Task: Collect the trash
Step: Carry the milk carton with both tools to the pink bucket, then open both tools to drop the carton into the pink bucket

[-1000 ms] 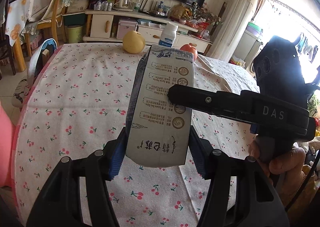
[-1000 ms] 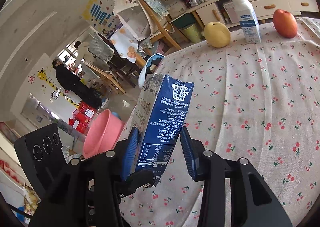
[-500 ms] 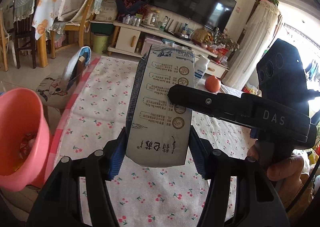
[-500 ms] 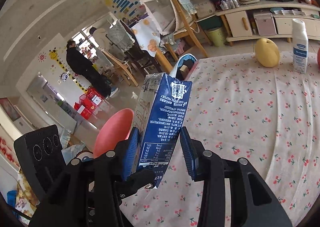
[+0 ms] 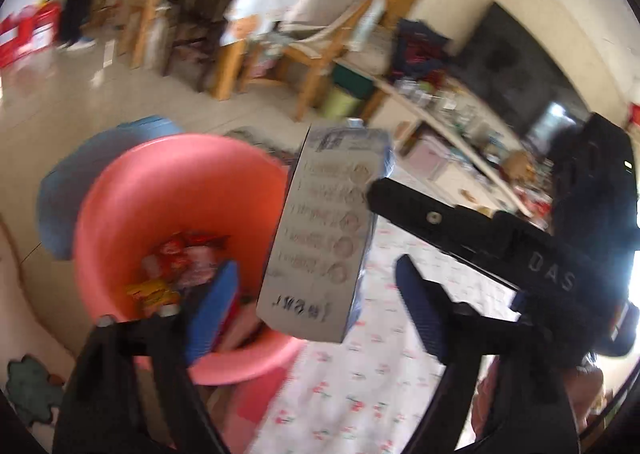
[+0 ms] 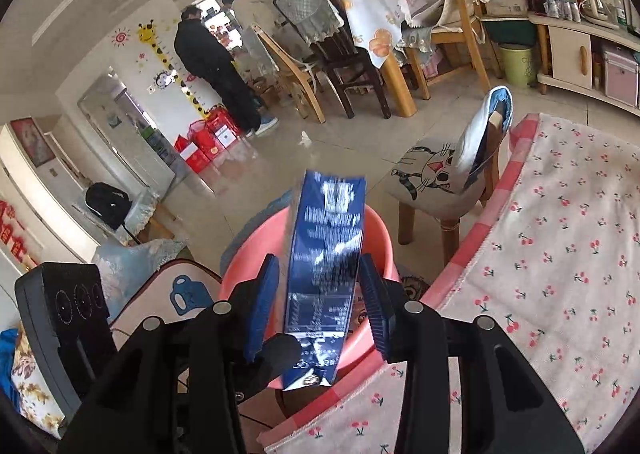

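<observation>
Evidently light and stiff, the milk carton (image 5: 326, 242) sits best gripped by its flat sides: the right gripper (image 6: 322, 300) pinches it there above the pink basin (image 5: 132, 214), while the left gripper (image 5: 316, 310), jaws just opened wide, clears it.

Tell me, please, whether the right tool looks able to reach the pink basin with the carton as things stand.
Probably yes: the right tool grips the carton and looks to be right over the open basin, with nothing in between.
</observation>
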Motion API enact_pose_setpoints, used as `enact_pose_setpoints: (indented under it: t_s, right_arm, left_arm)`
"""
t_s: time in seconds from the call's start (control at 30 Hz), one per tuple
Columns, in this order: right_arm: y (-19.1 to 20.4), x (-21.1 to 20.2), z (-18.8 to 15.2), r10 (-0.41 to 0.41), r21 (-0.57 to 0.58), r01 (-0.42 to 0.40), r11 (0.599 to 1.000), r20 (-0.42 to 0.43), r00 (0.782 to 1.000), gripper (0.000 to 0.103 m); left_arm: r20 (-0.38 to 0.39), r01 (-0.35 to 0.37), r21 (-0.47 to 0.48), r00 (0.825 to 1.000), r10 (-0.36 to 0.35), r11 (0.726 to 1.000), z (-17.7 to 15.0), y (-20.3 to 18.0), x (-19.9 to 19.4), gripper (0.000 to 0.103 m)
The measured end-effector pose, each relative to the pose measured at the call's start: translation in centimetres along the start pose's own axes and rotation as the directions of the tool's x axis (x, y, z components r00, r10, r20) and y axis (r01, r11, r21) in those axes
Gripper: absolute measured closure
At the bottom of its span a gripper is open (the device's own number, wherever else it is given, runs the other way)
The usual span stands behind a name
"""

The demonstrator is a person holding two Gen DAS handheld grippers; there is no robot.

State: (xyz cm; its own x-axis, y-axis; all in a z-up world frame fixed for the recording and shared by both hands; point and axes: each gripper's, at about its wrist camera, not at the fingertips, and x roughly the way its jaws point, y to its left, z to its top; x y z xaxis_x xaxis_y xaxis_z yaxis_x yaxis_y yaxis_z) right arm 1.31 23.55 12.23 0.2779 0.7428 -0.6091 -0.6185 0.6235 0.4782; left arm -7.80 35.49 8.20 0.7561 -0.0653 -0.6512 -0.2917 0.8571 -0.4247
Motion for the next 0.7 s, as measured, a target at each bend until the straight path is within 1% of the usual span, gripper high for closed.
enact_pose_setpoints:
  t_s: [0.03,0.07,0.1,0.13,0.17,0.2,0.23,0.33,0.5,0.63,0.7]
  right_arm:
    - [-0.1,1.2,0.0,-0.006,0.015,0.006,1.000,-0.017,1.000,0.053]
    - [-0.2,1.9,-0.2,-0.015,0.033,0.016,0.999,-0.019,1.000,0.049]
    - [-0.4,2.3,-0.5,-0.013,0.049,0.014,0.999,-0.018,1.000,0.043]
    - [-0.6,2.6,-0.8,-0.013,0.062,0.014,0.998,-0.013,1.000,0.039]
    - [-1.0,2.6,-1.0,-0.018,0.077,0.018,0.997,-0.003,1.000,0.037]
    - [-1.4,2.4,-1.3,-0.022,0.090,0.021,0.996,0.007,1.000,0.033]
    - [-1.8,2.1,-1.5,-0.029,0.104,0.027,0.994,0.019,0.999,0.031]
    - [-3.5,0.6,-2.3,-0.064,0.132,0.057,0.990,0.047,0.997,0.025]
    - [-5.6,-2.0,-3.9,-0.146,0.159,0.134,0.978,0.068,0.987,0.020]
    - [-6.8,-4.4,-5.5,-0.193,0.180,0.175,0.968,0.086,0.977,0.015]
    - [-7.3,-5.6,-6.0,-0.218,0.184,0.197,0.963,0.098,0.971,0.014]
  left_arm:
    - [-0.018,-0.020,-0.051,1.000,0.019,0.998,0.2,1.1,0.5,0.019]
    - [-0.029,-0.034,-0.084,0.999,0.031,0.996,0.3,1.8,0.8,0.018]
    - [-0.042,-0.066,-0.110,0.997,0.061,0.992,0.4,2.5,1.2,0.016]
    - [-0.050,-0.094,-0.133,0.995,0.088,0.987,0.6,3.0,1.4,0.016]
    - [-0.055,-0.103,-0.145,0.994,0.096,0.984,0.6,3.3,1.6,0.016]
    - [-0.059,-0.099,-0.154,0.994,0.091,0.983,0.7,3.6,1.7,0.016]
    - [-0.057,-0.093,-0.156,0.995,0.085,0.983,0.8,3.6,1.7,0.016]
    - [-0.032,-0.076,-0.145,0.997,0.072,0.987,1.0,3.8,1.6,0.016]
    - [0.036,-0.031,-0.116,0.999,0.036,0.993,1.0,3.5,1.4,0.016]
    - [0.112,-0.008,-0.054,0.994,0.015,0.998,1.0,1.7,0.5,0.015]
    - [0.149,-0.002,-0.028,0.989,0.006,1.000,0.9,1.1,-0.1,0.013]
